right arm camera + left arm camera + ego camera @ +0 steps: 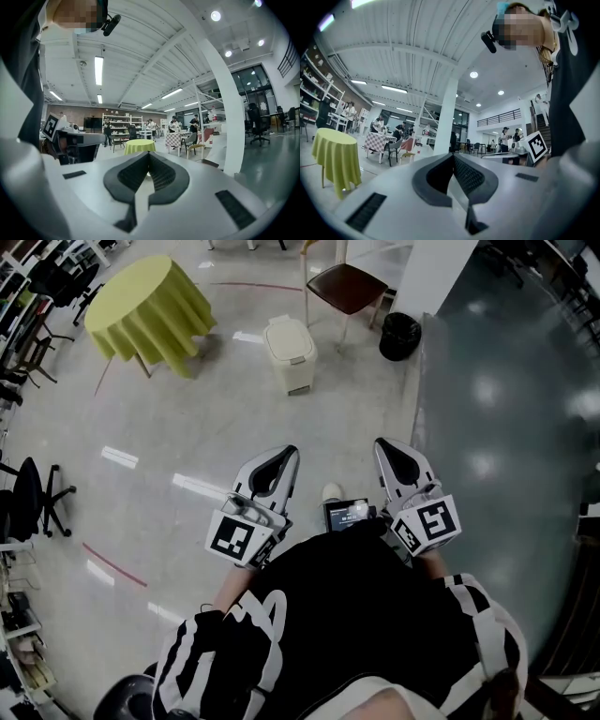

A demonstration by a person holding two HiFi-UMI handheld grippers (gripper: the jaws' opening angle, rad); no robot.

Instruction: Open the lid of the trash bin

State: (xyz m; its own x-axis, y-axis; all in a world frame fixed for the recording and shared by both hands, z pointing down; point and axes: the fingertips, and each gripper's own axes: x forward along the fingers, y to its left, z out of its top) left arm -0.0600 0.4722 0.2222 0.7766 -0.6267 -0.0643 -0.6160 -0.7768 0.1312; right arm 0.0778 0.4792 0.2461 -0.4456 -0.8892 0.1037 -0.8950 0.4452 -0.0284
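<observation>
Fingers (433, 178) of the left gripper (453, 157) shut pad to pad, nothing between; same for the right gripper (148, 155), ribbed pads (161, 174) meeting at the tip, empty. Both held low and close against the body, tips aimed forward and level rather than down at anything; probably a ready or carrying posture, with no cause to spread before a target comes within reach.

Lidded cream trash bin (290, 352) well ahead of both sets of fingertips, almost straight out from the left ones and off to the left of the right ones; standing on bare floor (187, 427), lid down and flat, nothing touching it. Beyond the left fingertips and off to their left, a round table (150, 310) under a yellow cloth; beyond the right fingertips, a brown-seated chair (345, 287) and a small black bin (399, 336), all well apart from either gripper. Between the two grippers, just behind the fingertips, a small screened device (349, 514) at the chest.

Judging from this: task not begun; approach first, then fingers either parted to pinch the lid's edge or kept shut to push it up; hinge side and any pedal too small to make out from here.
</observation>
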